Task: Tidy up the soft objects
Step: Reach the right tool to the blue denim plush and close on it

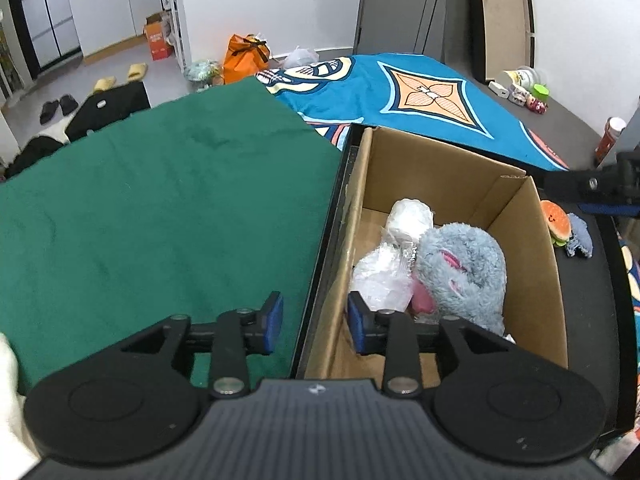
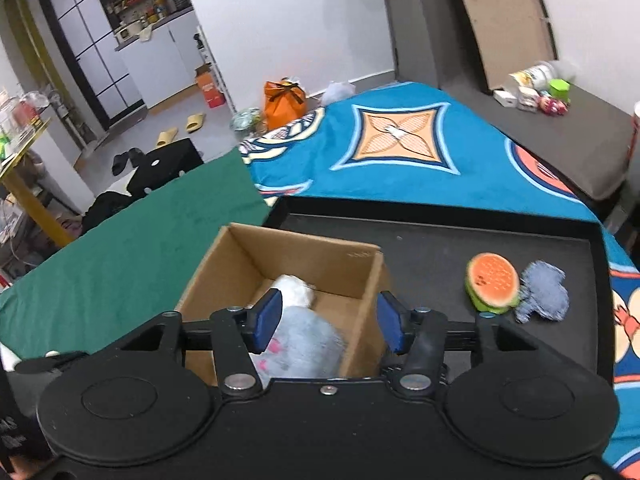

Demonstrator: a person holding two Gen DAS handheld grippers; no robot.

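A cardboard box (image 1: 432, 168) (image 2: 308, 246) stands on a black tray (image 2: 460, 248). Inside it lie a grey plush toy (image 1: 464, 268) (image 2: 308, 344), a white ball-shaped soft thing (image 1: 410, 216) (image 2: 294, 290) and a clear plastic bag (image 1: 380, 276). My left gripper (image 1: 315, 322) is open over the box's left wall, nothing between its pads. My right gripper (image 2: 328, 322) is open above the box and the grey plush, holding nothing. On the tray to the right of the box lie a burger-shaped plush (image 2: 492, 282) (image 1: 554, 220) and a blue-grey denim soft toy (image 2: 544, 290) (image 1: 580, 236).
A green cloth (image 1: 160, 208) (image 2: 132, 240) covers the surface to the left of the tray, a blue patterned blanket (image 1: 420, 92) (image 2: 400, 152) lies behind it. Small bottles and jars (image 2: 536, 90) stand at the far right. An orange bag (image 1: 244, 58) and slippers sit on the floor beyond.
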